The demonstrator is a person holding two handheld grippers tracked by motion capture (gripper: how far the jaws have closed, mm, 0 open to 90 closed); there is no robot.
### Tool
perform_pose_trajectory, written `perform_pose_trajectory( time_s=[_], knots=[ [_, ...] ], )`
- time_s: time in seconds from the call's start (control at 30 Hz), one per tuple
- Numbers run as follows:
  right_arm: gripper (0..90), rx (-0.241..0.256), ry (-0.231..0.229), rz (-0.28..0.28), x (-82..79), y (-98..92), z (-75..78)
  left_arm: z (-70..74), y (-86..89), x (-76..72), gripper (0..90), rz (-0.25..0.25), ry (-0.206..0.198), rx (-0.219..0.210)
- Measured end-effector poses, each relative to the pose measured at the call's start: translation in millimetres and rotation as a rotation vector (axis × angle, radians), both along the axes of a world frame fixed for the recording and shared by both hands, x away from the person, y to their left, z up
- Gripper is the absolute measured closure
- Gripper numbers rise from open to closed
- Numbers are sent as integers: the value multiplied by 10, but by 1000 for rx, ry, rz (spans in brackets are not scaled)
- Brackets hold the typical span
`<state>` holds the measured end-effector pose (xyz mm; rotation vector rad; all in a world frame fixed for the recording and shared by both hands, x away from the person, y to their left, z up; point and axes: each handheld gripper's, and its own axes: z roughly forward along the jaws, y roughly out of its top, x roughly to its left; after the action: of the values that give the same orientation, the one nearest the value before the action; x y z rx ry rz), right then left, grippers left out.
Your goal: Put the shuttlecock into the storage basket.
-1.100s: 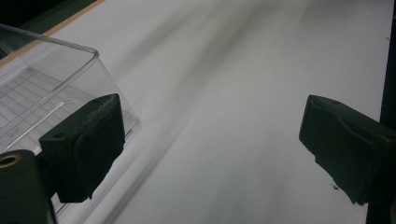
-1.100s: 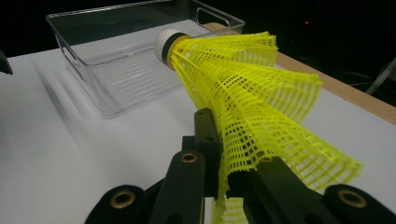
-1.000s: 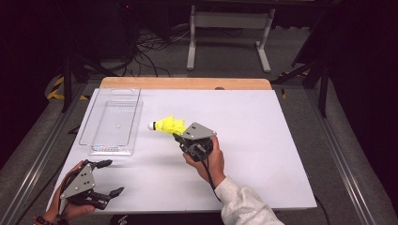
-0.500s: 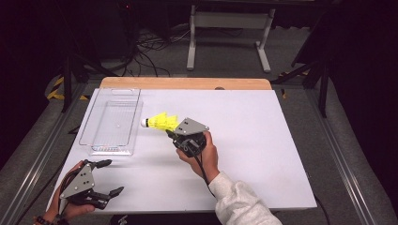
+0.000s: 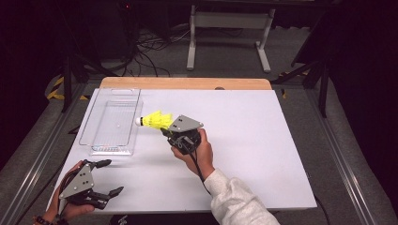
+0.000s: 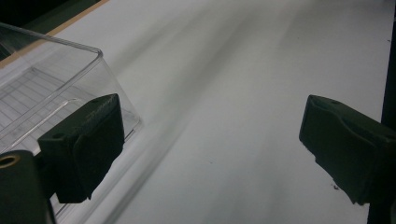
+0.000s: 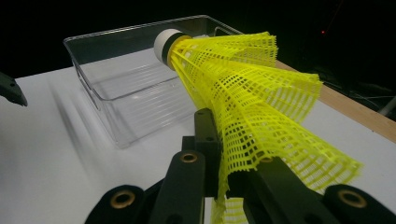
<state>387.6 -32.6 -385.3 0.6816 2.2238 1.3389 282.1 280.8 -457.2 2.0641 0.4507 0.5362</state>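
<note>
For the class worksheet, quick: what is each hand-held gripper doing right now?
Left hand-held gripper: open, holding nothing.
Right hand-held gripper: closed on the yellow shuttlecock.

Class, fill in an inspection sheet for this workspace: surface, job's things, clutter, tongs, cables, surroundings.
Surface: white tabletop with a wooden far edge, bare apart from the job's things.
Job's things: yellow shuttlecock held above the table, white cork pointing at the clear plastic bin, which holds nothing.
Clutter: nothing seen.
Tongs: right tongs shut on the shuttlecock's skirt; left tongs open, low at the near left corner.
Cables: black lead trails from the right tongs; a tangle lies on the floor beyond.
Surroundings: dark room, grey metal stand behind the table.
</note>
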Motion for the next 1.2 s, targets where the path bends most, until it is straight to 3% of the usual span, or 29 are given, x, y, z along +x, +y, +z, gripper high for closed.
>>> perform_pose_trajectory(
  time_s=[0.6,1.2],
  knots=[
    [883,9,14,36,63,225,7,3,5,-5,79,-5,-2,-4],
    [884,-21,15,92,55,503,41,12,11,-11,79,-5,-6,-9]
  ],
)
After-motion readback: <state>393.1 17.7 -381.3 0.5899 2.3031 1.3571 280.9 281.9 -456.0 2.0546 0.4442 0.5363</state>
